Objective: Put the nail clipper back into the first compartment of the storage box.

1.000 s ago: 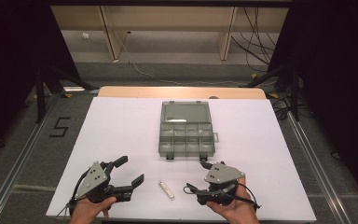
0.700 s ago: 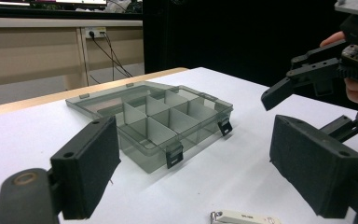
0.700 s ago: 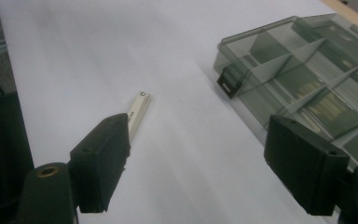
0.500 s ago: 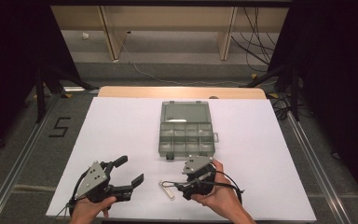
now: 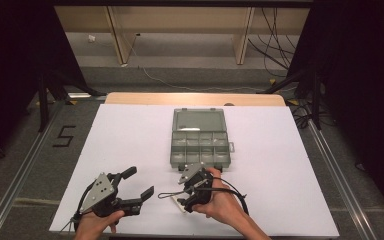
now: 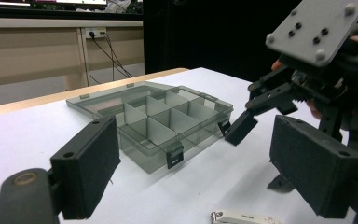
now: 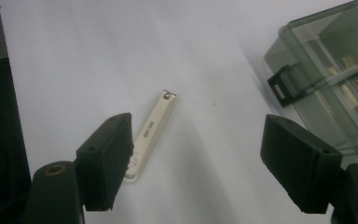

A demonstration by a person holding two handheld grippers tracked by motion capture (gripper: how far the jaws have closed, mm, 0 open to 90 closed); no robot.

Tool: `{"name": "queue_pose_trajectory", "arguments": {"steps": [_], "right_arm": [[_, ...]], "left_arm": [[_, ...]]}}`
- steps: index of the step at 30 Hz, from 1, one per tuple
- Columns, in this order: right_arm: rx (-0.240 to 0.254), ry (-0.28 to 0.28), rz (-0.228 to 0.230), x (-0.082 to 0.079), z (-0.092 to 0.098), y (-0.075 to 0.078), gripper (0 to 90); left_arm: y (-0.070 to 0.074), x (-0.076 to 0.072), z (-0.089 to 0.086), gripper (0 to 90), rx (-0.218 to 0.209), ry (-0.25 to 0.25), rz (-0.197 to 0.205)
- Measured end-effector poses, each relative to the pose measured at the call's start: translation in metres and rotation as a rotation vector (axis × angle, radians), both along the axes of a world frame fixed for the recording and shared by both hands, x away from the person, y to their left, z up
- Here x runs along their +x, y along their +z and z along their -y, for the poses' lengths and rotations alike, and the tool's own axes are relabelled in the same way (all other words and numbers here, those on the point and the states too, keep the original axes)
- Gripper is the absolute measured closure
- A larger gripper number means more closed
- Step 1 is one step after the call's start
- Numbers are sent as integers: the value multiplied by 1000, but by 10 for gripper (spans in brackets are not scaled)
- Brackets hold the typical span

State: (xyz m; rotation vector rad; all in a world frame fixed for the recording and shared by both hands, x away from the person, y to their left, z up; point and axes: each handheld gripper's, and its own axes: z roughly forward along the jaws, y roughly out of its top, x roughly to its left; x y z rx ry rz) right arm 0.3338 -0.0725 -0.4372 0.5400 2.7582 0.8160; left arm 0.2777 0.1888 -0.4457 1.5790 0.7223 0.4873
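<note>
- The right hand-held gripper sits in the lower middle of the high view, just below the compartment box. Its jaws stand wide with nothing pressed between them.
- In the right gripper view, the nail clipper lies flat on the white tabletop, left of frame centre. Its near end lies beside the left jaw and is partly covered by it. The right jaw is well apart from the nail clipper, at the lower right.
- In the high view, the nail clipper shows as a small pale strip partly hidden under the right hand-held gripper.
- The left hand-held gripper sits at the lower left of the high view, apart from the nail clipper. Its jaws stand wide and empty, with bare tabletop between them.
- In the left gripper view, one end of the nail clipper shows at the bottom edge, between the two jaws but not touched by them. The right hand-held gripper fills the upper right of that frame.
- The compartment box rests in the centre of the tabletop, lid folded back flat towards the top of the high view. Its dividers form a grid of cells; the cells in view look empty.
- In the right gripper view, a corner of the compartment box with a black latch occupies the upper right.
</note>
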Motion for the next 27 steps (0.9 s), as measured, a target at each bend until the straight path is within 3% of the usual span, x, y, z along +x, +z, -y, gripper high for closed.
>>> {"name": "queue_pose_trajectory", "arguments": {"steps": [8, 27], "right_arm": [[-47, 47, -56, 4, -18, -7, 273], [-140, 93, -124, 7, -34, -19, 397]], "left_arm": [[0, 0, 0, 155, -3, -1, 3], [1, 0, 0, 155, -14, 8, 13]]}}
